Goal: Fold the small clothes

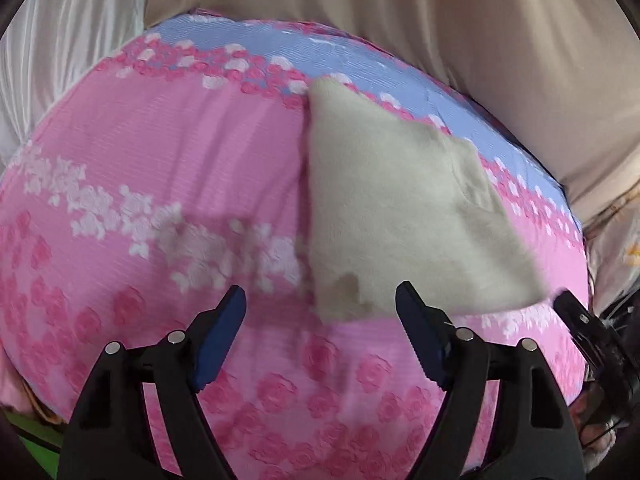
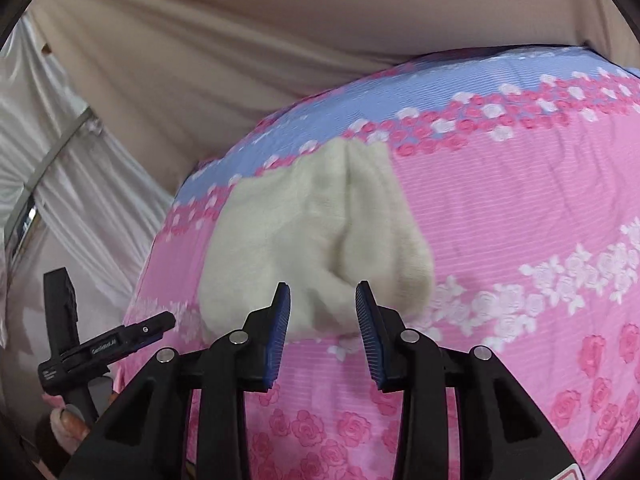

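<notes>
Hovering above the bed [image 1: 160,140], both tongs are empty: left tongs [image 1: 320,312] spread wide, right tongs [image 2: 323,304] partly open. The cream garment [image 1: 392,200] lies just beyond both, long axis running near to far.

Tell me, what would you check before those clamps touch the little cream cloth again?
1. Left gripper empty, jaws apart: ok.
2. Right gripper empty, jaws apart with a narrower gap: ok.
3. Cloth lying on the pink cover, free of both grippers: ok.
4. Cloth flat: not ok, a raised crease runs down it.
5. Cloth clean: not ok, a brownish stain sits near its lower edge.
6. Fold finished: cannot tell.
</notes>
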The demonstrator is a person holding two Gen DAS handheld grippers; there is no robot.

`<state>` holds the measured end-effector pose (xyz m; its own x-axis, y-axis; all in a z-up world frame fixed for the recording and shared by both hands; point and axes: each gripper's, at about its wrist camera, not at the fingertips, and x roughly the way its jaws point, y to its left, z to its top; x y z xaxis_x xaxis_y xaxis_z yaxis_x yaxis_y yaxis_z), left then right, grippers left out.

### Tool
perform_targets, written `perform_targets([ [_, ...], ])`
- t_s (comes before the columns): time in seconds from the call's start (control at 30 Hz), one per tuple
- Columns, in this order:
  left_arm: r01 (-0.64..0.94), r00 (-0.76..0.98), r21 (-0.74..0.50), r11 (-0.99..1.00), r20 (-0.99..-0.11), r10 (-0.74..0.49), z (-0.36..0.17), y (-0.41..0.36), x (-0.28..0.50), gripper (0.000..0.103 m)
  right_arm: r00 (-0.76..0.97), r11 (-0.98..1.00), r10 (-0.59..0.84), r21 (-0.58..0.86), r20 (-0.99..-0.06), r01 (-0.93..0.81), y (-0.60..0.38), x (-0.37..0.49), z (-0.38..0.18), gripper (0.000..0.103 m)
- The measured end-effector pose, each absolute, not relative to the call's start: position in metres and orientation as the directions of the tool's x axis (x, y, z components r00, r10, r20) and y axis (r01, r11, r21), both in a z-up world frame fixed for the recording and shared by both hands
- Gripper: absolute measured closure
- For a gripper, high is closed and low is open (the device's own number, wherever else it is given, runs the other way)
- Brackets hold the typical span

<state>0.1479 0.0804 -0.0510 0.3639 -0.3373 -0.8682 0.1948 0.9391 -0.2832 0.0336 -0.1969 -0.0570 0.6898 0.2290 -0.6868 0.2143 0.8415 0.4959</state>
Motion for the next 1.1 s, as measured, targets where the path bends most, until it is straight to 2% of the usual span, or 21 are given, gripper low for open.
perform_targets([
  [0.13,0.254,0.341,-0.272,0.928,-0.873,-0.348,-0.059,0.060,0.143,0.024,0.688,0.857,0.242,0.483,-0.684,0.180,-0.183,0.055,-0.060,0.068],
  [0.2,0.284,0.324,-0.273,0.919,-0.875,-0.359,-0.065,0.055,0.138,0.024,0.666,0.874,0.202,0.439,-0.718,0.209,-0.184,0.066,-0.064,0.056],
  [0.23,0.300,0.313,-0.271,0.915,-0.878,-0.362,-0.068,0.051,0.136,0.023,0.660,0.875,0.164,0.417,-0.733,0.246,-0.188,0.068,-0.070,0.043],
  [0.27,0.312,0.305,-0.265,0.912,-0.882,-0.360,-0.072,0.048,0.133,0.019,0.655,0.872,0.135,0.403,-0.743,0.277,-0.193,0.069,-0.075,0.038],
  [0.33,0.330,0.290,-0.253,0.910,-0.890,-0.352,-0.082,0.043,0.129,0.017,0.624,0.857,0.115,0.395,-0.773,0.331,-0.204,0.072,-0.092,0.036],
  [0.37,0.335,0.279,-0.243,0.911,-0.897,-0.342,-0.089,0.041,0.128,0.017,0.604,0.839,0.154,0.426,-0.782,0.337,-0.208,0.074,-0.103,0.037],
  [0.4,0.336,0.271,-0.237,0.912,-0.903,-0.334,-0.094,0.039,0.127,0.017,0.584,0.811,0.214,0.475,-0.783,0.340,-0.212,0.079,-0.114,0.041],
  [0.43,0.331,0.264,-0.223,0.917,-0.911,-0.317,-0.100,0.036,0.125,0.018,0.580,0.763,0.305,0.558,-0.756,0.326,-0.216,0.082,-0.124,0.083],
  [0.47,0.327,0.262,-0.216,0.920,-0.915,-0.308,-0.103,0.035,0.126,0.018,0.587,0.731,0.345,0.602,-0.732,0.322,-0.219,0.083,-0.126,0.090],
  [0.6,0.312,0.281,-0.190,0.931,-0.917,-0.282,-0.102,0.032,0.132,0.018,0.677,0.788,0.246,0.550,-0.694,0.278,-0.230,0.068,-0.089,0.095],
  [0.7,0.310,0.271,-0.163,0.937,-0.929,-0.251,-0.111,0.028,0.140,0.018,0.574,0.824,0.215,0.462,-0.790,0.328,-0.236,0.070,-0.129,0.095],
  [0.77,0.295,0.260,-0.144,0.945,-0.939,-0.224,-0.121,0.025,0.144,0.018,0.562,0.826,0.224,0.461,-0.796,0.325,-0.230,0.070,-0.143,0.093],
  [0.87,0.275,0.265,-0.148,0.950,-0.938,-0.223,-0.118,0.028,0.139,0.018,0.625,0.822,0.155,0.451,-0.765,0.348,-0.223,0.054,-0.114,0.082],
  [0.97,0.286,0.325,-0.121,0.950,-0.921,-0.215,-0.099,0.030,0.125,0.018,0.684,0.835,0.083,0.425,-0.725,0.350,-0.212,0.029,-0.082,0.078],
  [1.0,0.294,0.350,-0.102,0.950,-0.914,-0.206,-0.092,0.029,0.119,0.018,0.695,0.843,0.054,0.405,-0.717,0.353,-0.208,0.020,-0.074,0.074],
  [1.07,0.303,0.381,-0.082,0.949,-0.902,-0.200,-0.082,0.029,0.112,0.017,0.709,0.863,-0.026,0.342,-0.705,0.372,-0.194,0.001,-0.060,0.059],
  [1.1,0.307,0.415,-0.069,0.949,-0.888,-0.199,-0.073,0.029,0.104,0.016,0.712,0.866,-0.052,0.324,-0.700,0.381,-0.192,-0.001,-0.055,0.056],
])
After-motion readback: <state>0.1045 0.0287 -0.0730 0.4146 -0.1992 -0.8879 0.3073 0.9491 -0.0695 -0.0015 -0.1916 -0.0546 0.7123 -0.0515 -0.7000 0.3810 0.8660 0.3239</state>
